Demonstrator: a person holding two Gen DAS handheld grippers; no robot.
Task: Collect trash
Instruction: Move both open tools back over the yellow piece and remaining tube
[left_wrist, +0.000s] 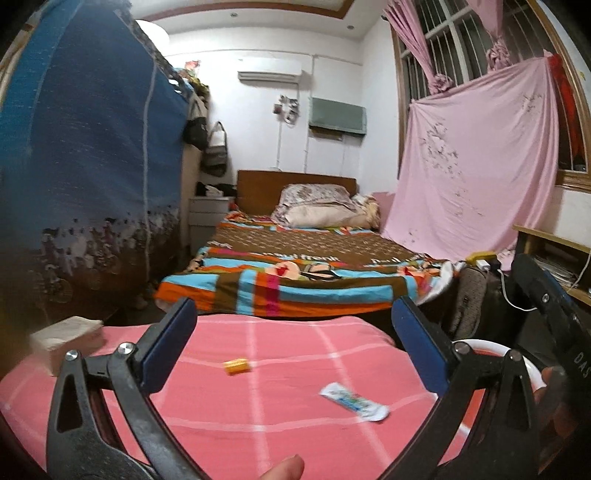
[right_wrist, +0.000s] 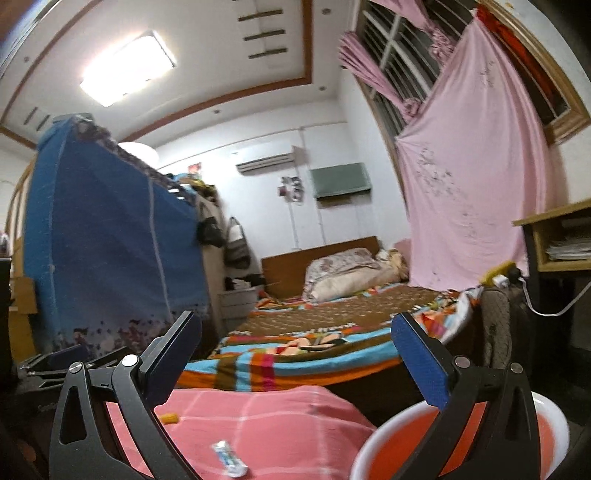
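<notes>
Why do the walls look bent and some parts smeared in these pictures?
Left wrist view: the fisheye lens bows the window frame and darkens the corners; the tissue pack is motion-smeared. Right wrist view: the ceiling light blows out to white glare, and the wrapper looks soft.

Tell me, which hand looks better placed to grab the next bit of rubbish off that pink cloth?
Probably the left. The left gripper is open and faces the pink cloth, with the yellow wrapper between its fingers' line. The right gripper is open too but sits beside the red basin, pointing higher.
</notes>
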